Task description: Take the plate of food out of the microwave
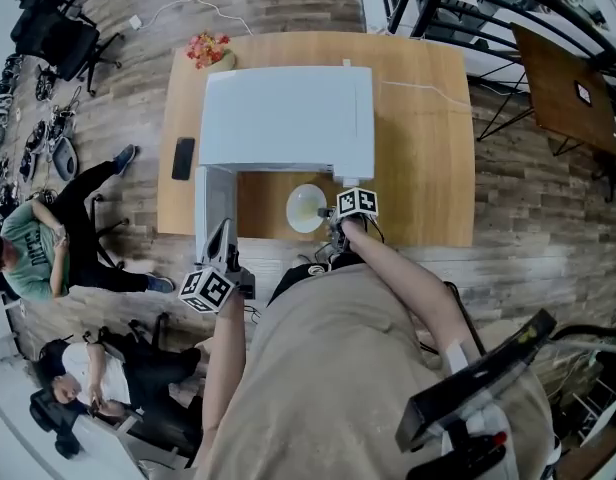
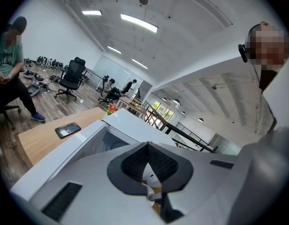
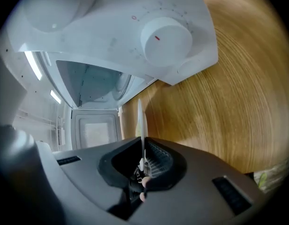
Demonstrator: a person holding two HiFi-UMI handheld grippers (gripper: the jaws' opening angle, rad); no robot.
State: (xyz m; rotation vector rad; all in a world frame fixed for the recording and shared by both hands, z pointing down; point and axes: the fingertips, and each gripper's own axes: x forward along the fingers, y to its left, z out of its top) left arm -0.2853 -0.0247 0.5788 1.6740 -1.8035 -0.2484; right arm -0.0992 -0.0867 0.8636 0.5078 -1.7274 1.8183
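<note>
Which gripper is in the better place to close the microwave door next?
Left. The left gripper is empty, jaws together, just beside the open door; the right gripper is clamped on the rim of the plate.

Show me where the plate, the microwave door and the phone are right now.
plate (image 1: 304,208), head view, the middle of its pale face.
microwave door (image 1: 214,200), head view, the upper edge of the open door.
phone (image 1: 183,158), head view, the middle of its dark face.

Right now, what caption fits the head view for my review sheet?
Right gripper grips the plate by its rim in front of the open microwave on the wooden table.
</note>
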